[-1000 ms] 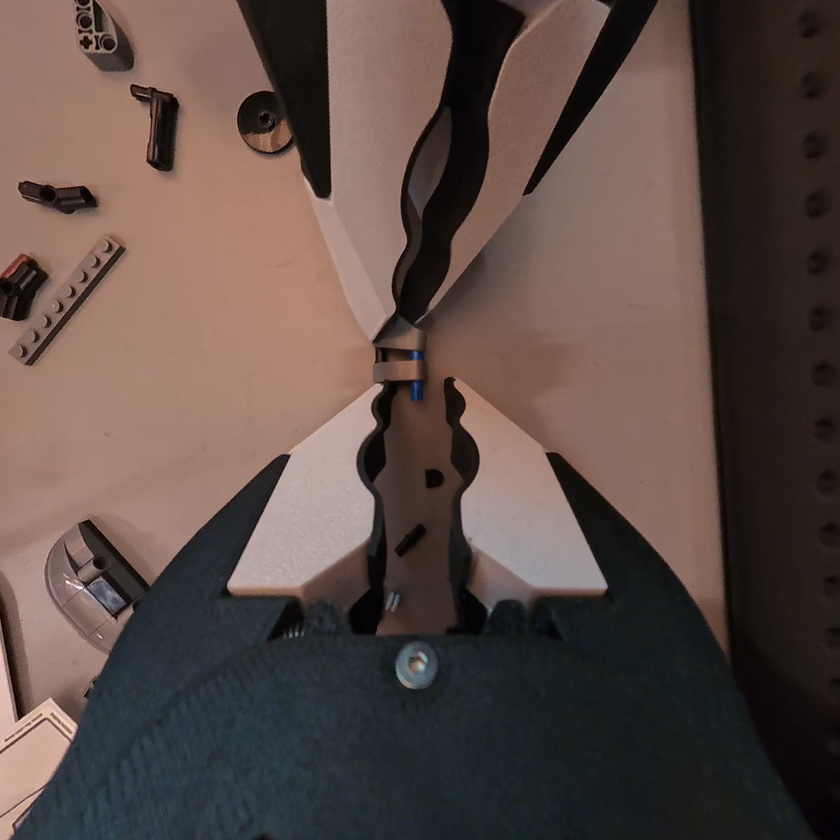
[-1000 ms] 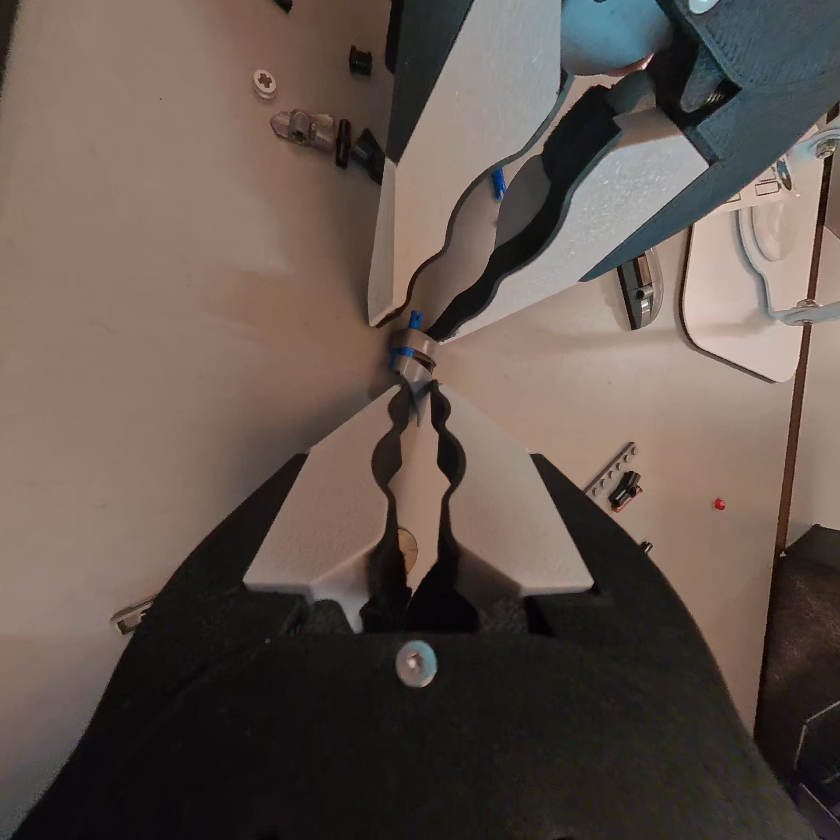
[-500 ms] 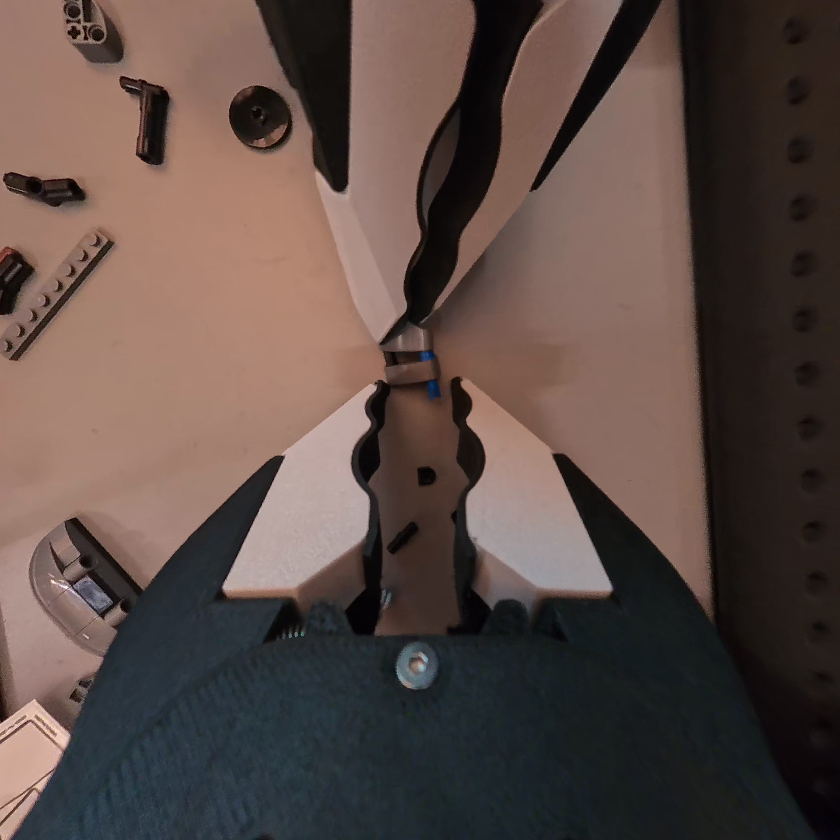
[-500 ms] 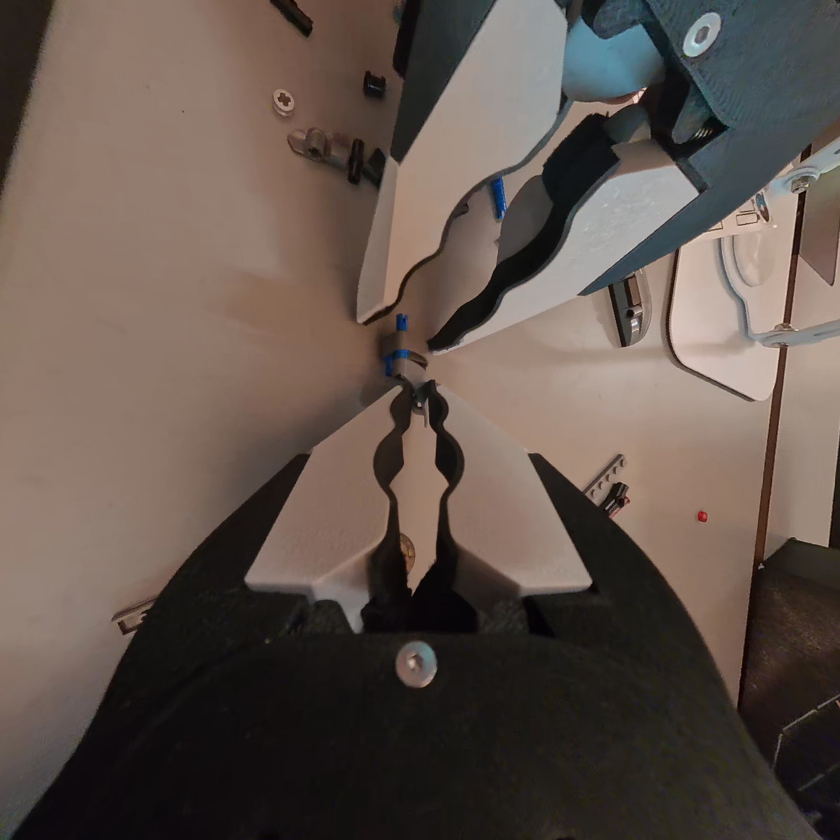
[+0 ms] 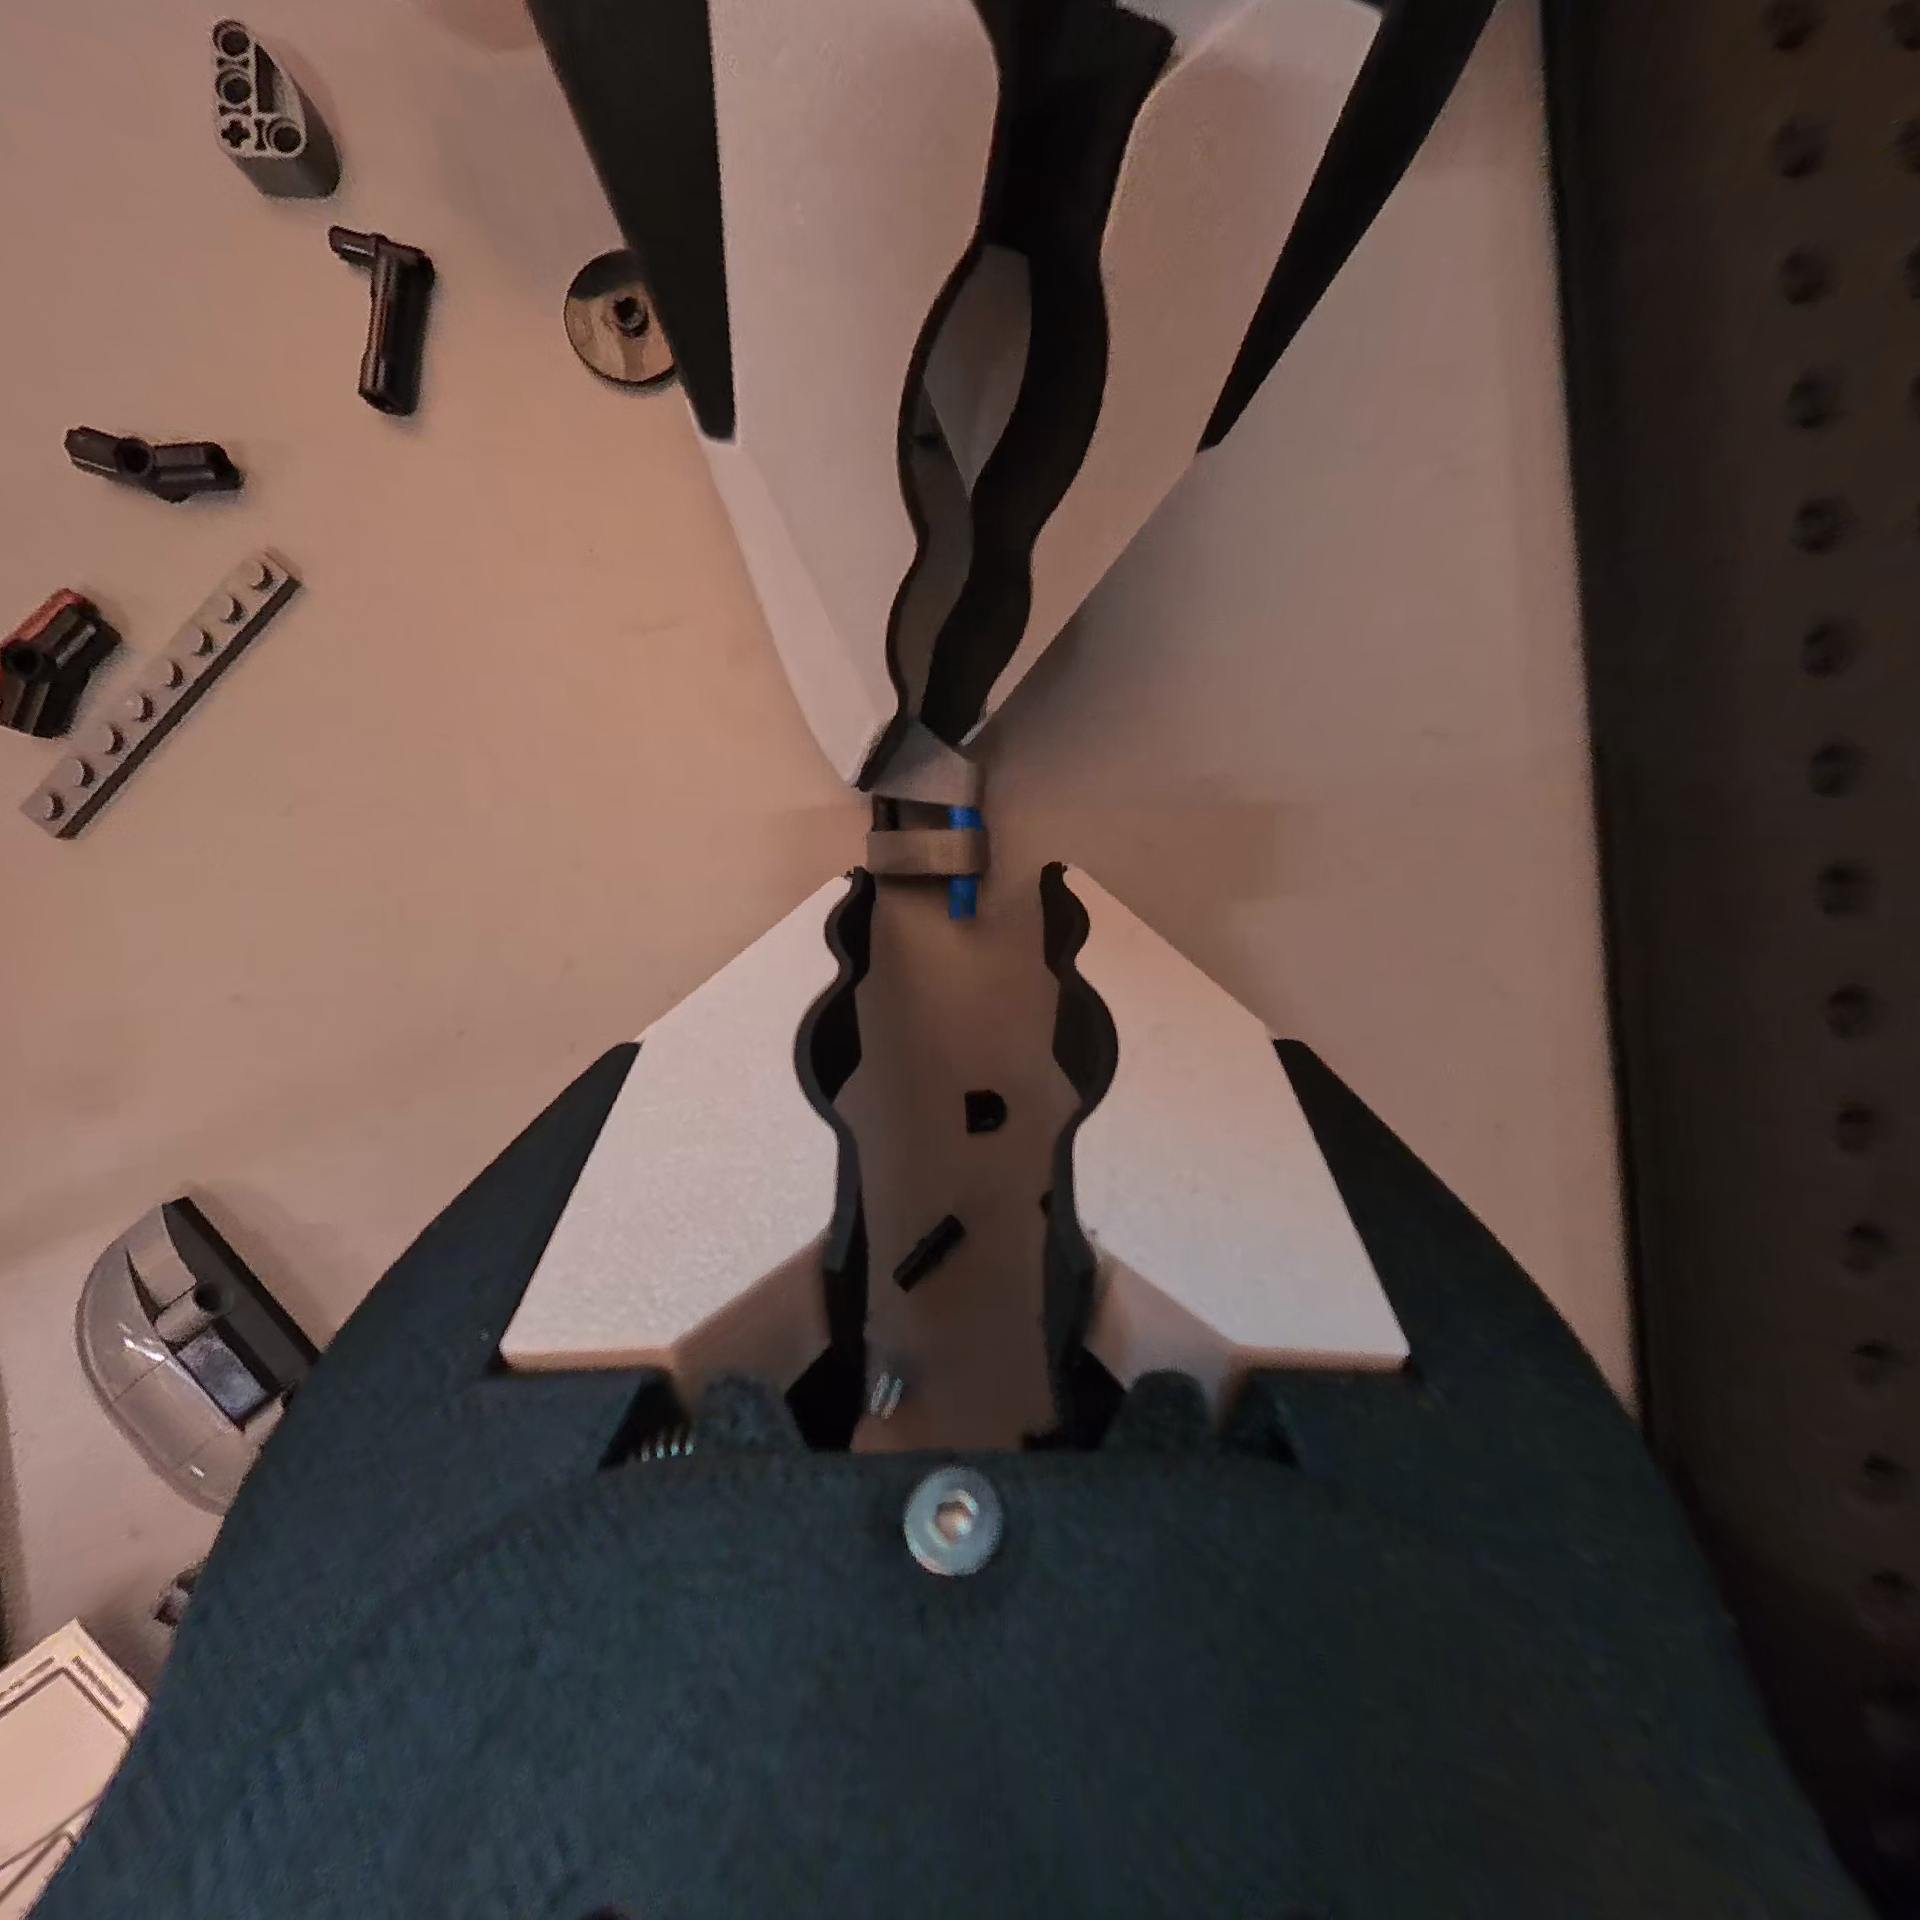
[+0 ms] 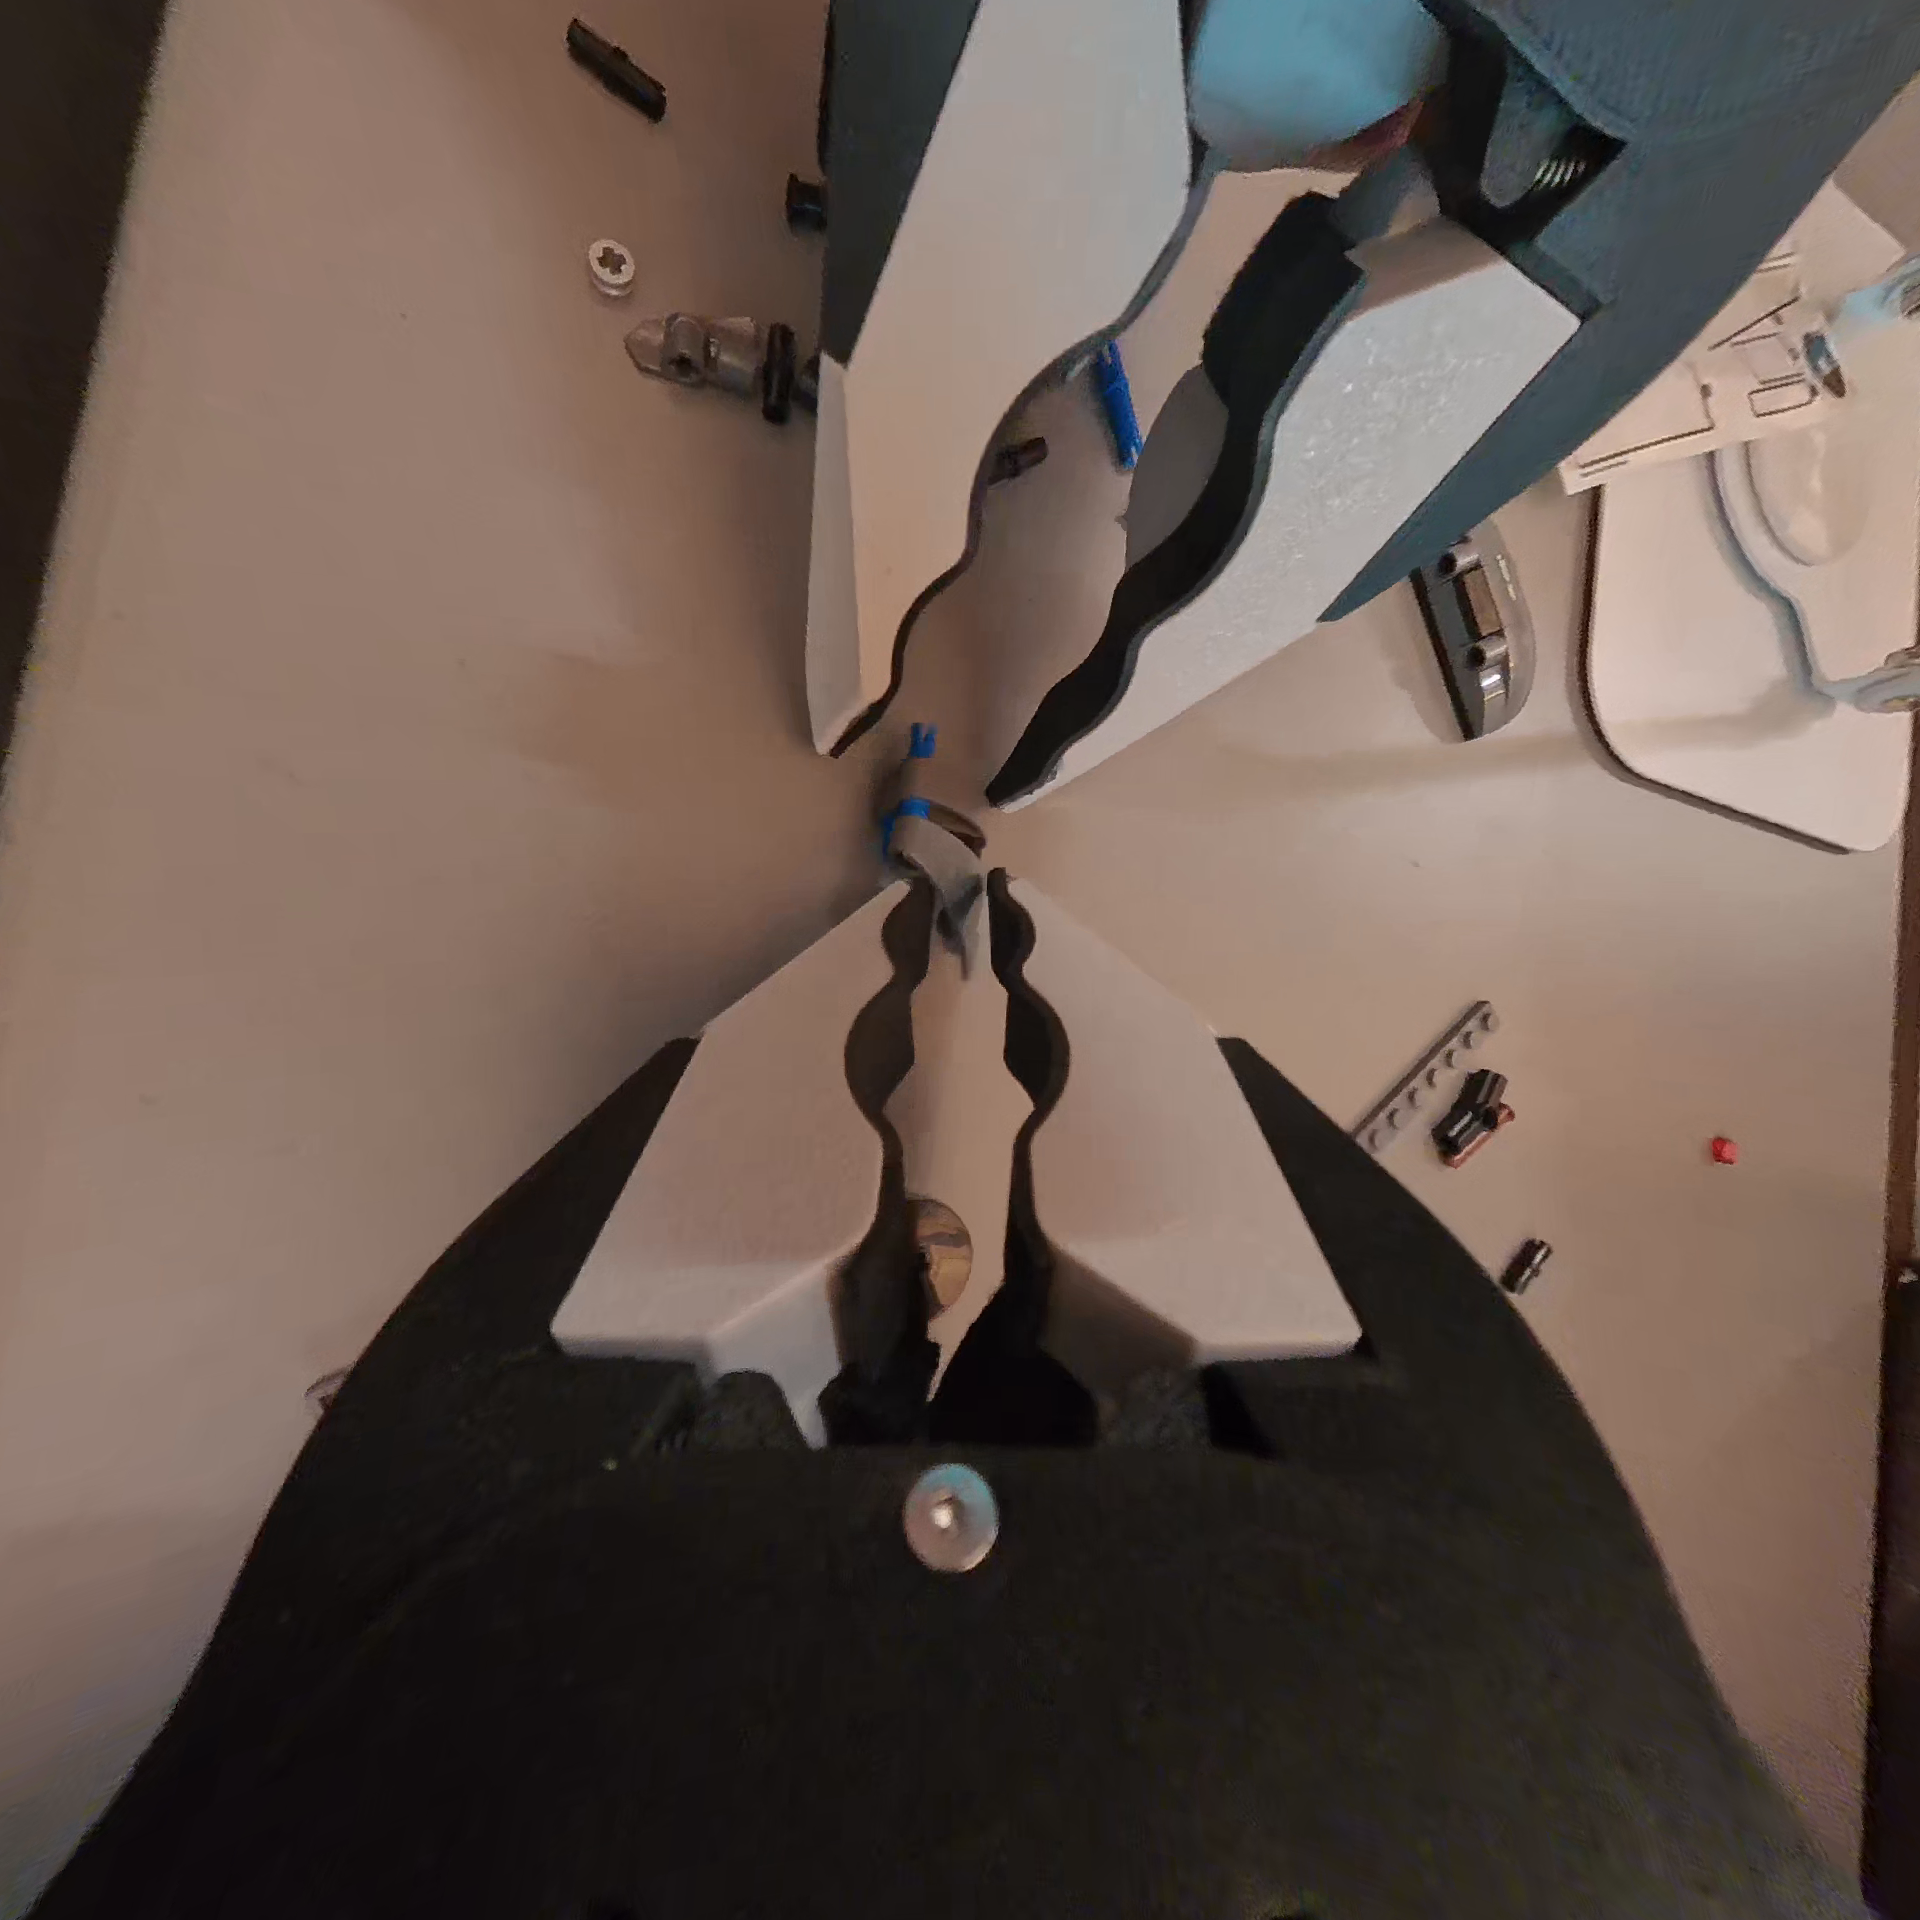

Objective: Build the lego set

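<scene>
A small grey lego assembly [image 5: 925, 852] with a blue pin [image 5: 964, 896] through it hangs above the table between both grippers. My right gripper [image 6: 951, 881] is shut on the assembly's grey piece [image 6: 951, 904]. In the left wrist view the right gripper [image 5: 920, 743] comes in from the top, pinching the assembly's far end. My left gripper [image 5: 951, 878] is open, its tips on either side of the assembly's near end and not touching it. In the right wrist view the left gripper [image 6: 914, 774] is open around the blue pin [image 6: 920, 743].
Loose parts lie to the left: a long grey plate [image 5: 161, 696], black connectors [image 5: 390, 317], a dark disc [image 5: 618, 322], a curved grey piece [image 5: 177, 1340]. Small black pins [image 5: 925, 1252] lie under my left gripper. A dark perforated panel [image 5: 1766, 935] runs along the right. A white board [image 6: 1714, 675] lies nearby. The tips of both grippers are at nearly the same place.
My left gripper has opened and let go of the assembly's near end. The right gripper still holds the assembly in about the same place.
</scene>
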The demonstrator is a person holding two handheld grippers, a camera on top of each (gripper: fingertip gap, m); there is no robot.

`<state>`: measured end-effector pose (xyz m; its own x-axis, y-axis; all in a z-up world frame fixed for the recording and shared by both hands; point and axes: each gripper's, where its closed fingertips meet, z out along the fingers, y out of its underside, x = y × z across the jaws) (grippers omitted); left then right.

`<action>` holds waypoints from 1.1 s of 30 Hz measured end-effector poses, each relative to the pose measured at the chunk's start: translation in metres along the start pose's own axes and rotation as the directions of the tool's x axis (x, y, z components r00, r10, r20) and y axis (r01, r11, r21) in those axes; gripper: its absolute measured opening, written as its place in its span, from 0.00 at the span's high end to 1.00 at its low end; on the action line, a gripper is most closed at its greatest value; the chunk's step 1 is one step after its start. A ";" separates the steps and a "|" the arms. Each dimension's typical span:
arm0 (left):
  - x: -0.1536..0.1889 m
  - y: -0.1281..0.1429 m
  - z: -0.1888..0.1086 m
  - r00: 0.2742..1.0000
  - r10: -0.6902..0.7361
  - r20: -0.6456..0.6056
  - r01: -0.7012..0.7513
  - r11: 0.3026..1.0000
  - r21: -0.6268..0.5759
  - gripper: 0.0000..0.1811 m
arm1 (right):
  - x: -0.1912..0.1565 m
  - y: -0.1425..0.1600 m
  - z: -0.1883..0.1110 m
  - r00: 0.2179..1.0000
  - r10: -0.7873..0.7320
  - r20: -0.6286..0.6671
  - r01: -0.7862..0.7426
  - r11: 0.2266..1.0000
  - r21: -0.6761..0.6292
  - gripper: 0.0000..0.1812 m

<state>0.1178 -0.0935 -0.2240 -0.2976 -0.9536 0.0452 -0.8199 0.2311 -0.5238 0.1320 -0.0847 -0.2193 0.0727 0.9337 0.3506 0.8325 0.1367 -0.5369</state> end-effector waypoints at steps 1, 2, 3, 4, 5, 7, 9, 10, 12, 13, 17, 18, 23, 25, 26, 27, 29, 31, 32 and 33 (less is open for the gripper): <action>0.000 0.000 0.001 1.000 -0.002 -0.002 0.002 1.000 -0.001 0.83 | 0.000 0.002 0.001 1.000 0.006 0.003 -0.005 1.000 -0.009 0.95; 0.000 -0.001 0.001 1.000 -0.003 -0.003 0.003 1.000 0.001 0.82 | 0.000 0.003 0.001 1.000 0.009 0.005 -0.009 1.000 -0.017 0.95; -0.001 -0.001 0.002 1.000 -0.003 0.001 0.003 1.000 0.002 0.83 | 0.000 0.004 0.001 1.000 0.008 0.004 -0.008 1.000 -0.018 0.96; -0.001 -0.001 0.002 1.000 -0.003 0.003 0.003 1.000 0.003 0.83 | 0.001 0.003 0.001 1.000 0.005 -0.001 -0.005 1.000 -0.012 0.97; -0.002 -0.001 0.003 1.000 -0.005 0.002 0.005 1.000 0.005 0.83 | 0.001 0.002 0.000 1.000 0.001 -0.004 -0.001 1.000 -0.004 0.97; -0.002 -0.002 0.003 1.000 -0.010 -0.001 0.010 1.000 0.011 0.82 | 0.001 -0.001 -0.002 1.000 -0.011 -0.011 0.011 1.000 0.010 0.97; -0.001 -0.003 0.004 1.000 -0.011 -0.011 0.011 1.000 0.019 0.82 | 0.000 -0.006 -0.003 0.999 -0.033 -0.017 0.034 0.999 0.027 0.97; 0.000 -0.003 0.004 1.000 -0.010 -0.013 0.010 1.000 0.020 0.82 | 0.000 -0.007 -0.003 0.999 -0.047 -0.024 0.047 0.998 0.028 0.97; 0.000 -0.003 0.004 1.000 -0.005 -0.014 0.005 1.000 0.021 0.84 | 0.000 -0.008 -0.003 0.996 -0.077 -0.039 0.078 0.997 0.027 0.97; 0.000 -0.003 0.004 1.000 -0.002 -0.010 0.002 1.000 0.021 0.85 | -0.001 -0.009 -0.003 0.996 -0.081 -0.040 0.082 0.996 0.031 0.97; 0.001 -0.003 0.005 1.000 0.016 -0.008 -0.016 1.000 0.018 0.88 | 0.000 -0.010 -0.004 0.996 -0.075 -0.038 0.076 0.996 0.040 0.97; 0.001 -0.003 0.005 1.000 0.022 0.001 -0.022 1.000 0.015 0.88 | 0.000 -0.010 -0.004 0.997 -0.068 -0.036 0.069 0.997 0.042 0.97; -0.007 -0.005 0.003 0.993 0.069 0.093 -0.069 0.998 -0.002 0.88 | 0.005 -0.006 -0.007 0.999 -0.016 -0.034 0.017 0.999 0.042 0.96; -0.008 -0.010 0.000 0.988 0.086 0.127 -0.087 0.996 0.005 0.88 | 0.007 -0.001 -0.005 1.000 0.009 -0.027 -0.008 1.000 0.028 0.95; -0.010 -0.011 -0.002 0.984 0.096 0.150 -0.097 0.995 0.001 0.88 | 0.008 0.001 -0.005 0.999 0.016 -0.028 -0.015 1.000 0.021 0.95; -0.012 -0.011 -0.003 0.980 0.108 0.169 -0.108 0.994 -0.005 0.88 | 0.009 0.002 -0.005 0.999 0.022 -0.033 -0.021 1.000 0.020 0.95; -0.012 -0.012 -0.004 0.974 0.127 0.189 -0.128 0.992 -0.010 0.88 | 0.011 0.001 -0.007 0.999 0.030 -0.038 -0.028 0.999 0.035 0.96; -0.014 -0.014 -0.005 0.964 0.149 0.219 -0.150 0.989 -0.014 0.88 | 0.013 0.001 -0.009 0.998 0.027 -0.051 -0.025 0.999 0.040 0.96; -0.015 -0.015 -0.006 0.960 0.158 0.230 -0.159 0.987 -0.013 0.88 | 0.014 0.001 -0.009 0.998 0.027 -0.056 -0.024 0.999 0.043 0.96; -0.015 -0.016 -0.007 0.956 0.165 0.241 -0.167 0.986 -0.009 0.88 | 0.015 0.000 -0.010 0.998 0.027 -0.062 -0.024 0.999 0.047 0.96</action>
<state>0.1324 -0.0813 -0.2106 -0.3018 -0.9206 -0.2479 -0.7628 0.3891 -0.5164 0.1390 -0.0740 -0.2067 0.1288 0.9147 0.3830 0.8040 0.1298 -0.5803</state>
